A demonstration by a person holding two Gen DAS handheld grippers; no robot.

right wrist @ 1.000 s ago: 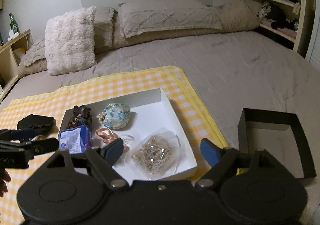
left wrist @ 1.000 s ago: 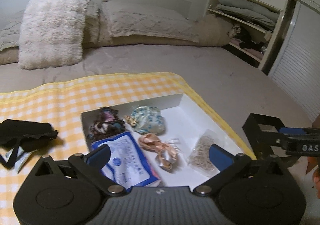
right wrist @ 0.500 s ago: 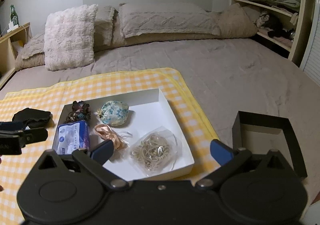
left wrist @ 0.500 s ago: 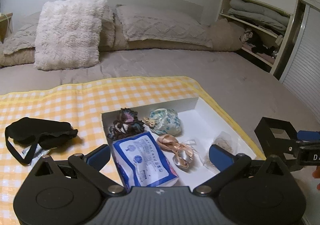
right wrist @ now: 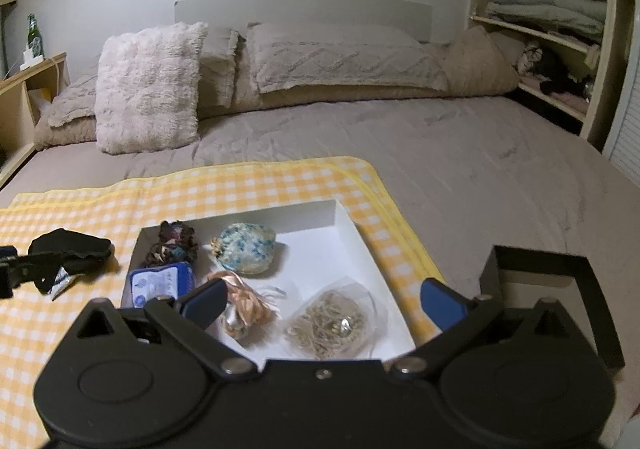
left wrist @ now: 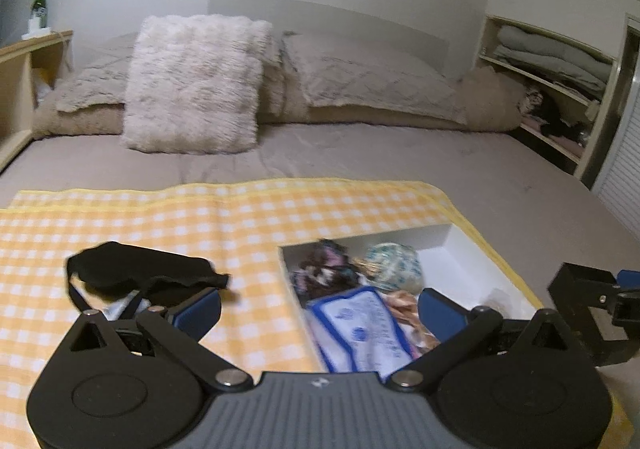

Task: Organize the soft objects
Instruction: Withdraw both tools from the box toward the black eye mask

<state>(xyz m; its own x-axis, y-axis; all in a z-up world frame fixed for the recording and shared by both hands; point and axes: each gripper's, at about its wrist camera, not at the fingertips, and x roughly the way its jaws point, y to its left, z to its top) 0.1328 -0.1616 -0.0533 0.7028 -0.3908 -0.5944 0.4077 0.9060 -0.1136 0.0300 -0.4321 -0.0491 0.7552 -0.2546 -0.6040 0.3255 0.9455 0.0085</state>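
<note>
L wrist view:
L gripper [left wrist: 318,309]: jaws spread wide, nothing between them.
Target (my guess): black eye mask [left wrist: 140,273], the only soft item not yet in the white tray [left wrist: 460,237]; it lies on the yellow check cloth [left wrist: 240,217].
Direction: mask sits fwd-left of L gripper, just past the left blue pad; tray is fwd-right.
Long axis: runs roughly left-right across the view, strap looping toward the camera.
Packet [left wrist: 360,333]: blue/white, in tray near the right pad.

R wrist view:
R gripper [right wrist: 324,301]: jaws also spread, holding nothing, over the tray's near edge.
Mask [right wrist: 70,249]: far left, well apart from R gripper, tray in between.
L gripper tip [right wrist: 24,265]: right beside the mask.
Black box [right wrist: 544,269]: right of tray, on the bed.
Nearer arm: L, clearly.
Next move, as I judge: L swings left, closes across the mask's short width.
</note>
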